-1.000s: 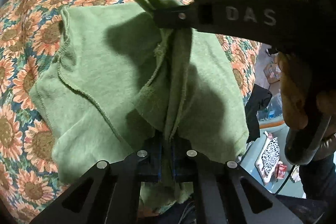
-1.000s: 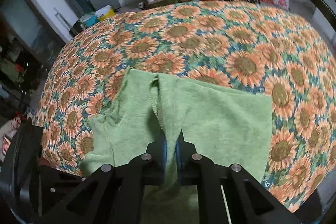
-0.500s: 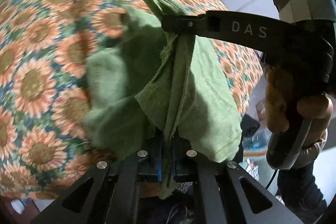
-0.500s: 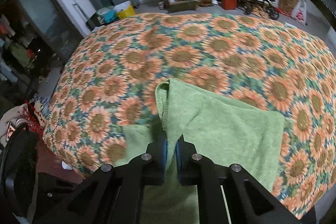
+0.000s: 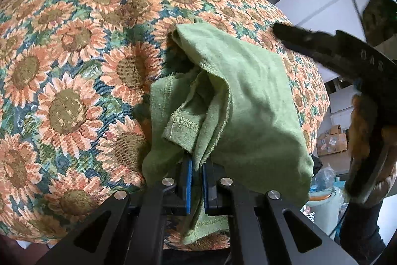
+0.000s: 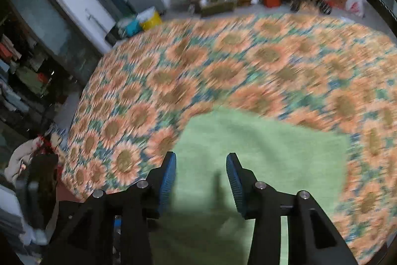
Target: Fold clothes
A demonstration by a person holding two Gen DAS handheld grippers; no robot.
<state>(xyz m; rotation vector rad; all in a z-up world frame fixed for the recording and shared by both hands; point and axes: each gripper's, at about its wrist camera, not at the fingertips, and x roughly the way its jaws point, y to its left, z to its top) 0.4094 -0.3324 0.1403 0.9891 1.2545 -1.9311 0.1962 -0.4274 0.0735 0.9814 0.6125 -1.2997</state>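
While the left gripper (image 5: 196,180) is clamped down tight on a bunched fold of the green garment (image 5: 248,101), the right gripper (image 6: 201,178) has just been opening its fingers, and nothing is pinched between them now; the green cloth just lies flat under the gap. So the garment sits at the near edge of the bench, on the sunflower-print cloth (image 5: 74,66) that covers the whole top. From the left wrist view it's a rumpled heap: one big smooth flap draped over to the right, hemmed edges and a stitched tab poking out on the left side, and a strip of it hanging down between the blue pads (image 5: 188,180). Right gripper shows up on the far right there too, a hand (image 5: 367,140) wrapped round its handle. The right wrist view is pretty blurry, fyi.
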